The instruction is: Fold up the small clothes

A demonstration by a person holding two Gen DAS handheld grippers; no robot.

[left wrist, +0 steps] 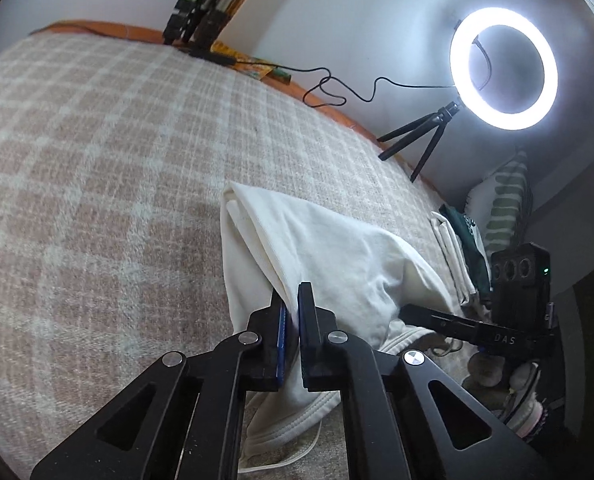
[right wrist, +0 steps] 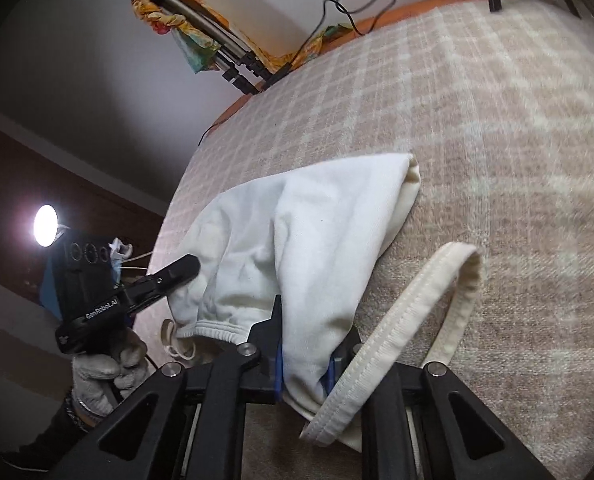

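- Black left gripper (left wrist: 293, 312), nearest its own camera, has its blue-padded jaws nearly together, pinching a thin fold of the cream-white cotton garment (left wrist: 317, 240).
- Black right gripper (right wrist: 313, 344) clamps a thicker bunch of that garment (right wrist: 297, 232) beside its ribbed hem band (right wrist: 409, 312), which loops free over one finger.
- Between the two grippers the garment lies partly on the beige-and-white checked woven blanket (left wrist: 97, 140).
- Behind stands a lit white ring lamp on a small black tripod (left wrist: 503, 68); folded clothes (left wrist: 461, 248) are stacked at the blanket's edge.
- Gloved left hand (right wrist: 105, 368) grips the handle.
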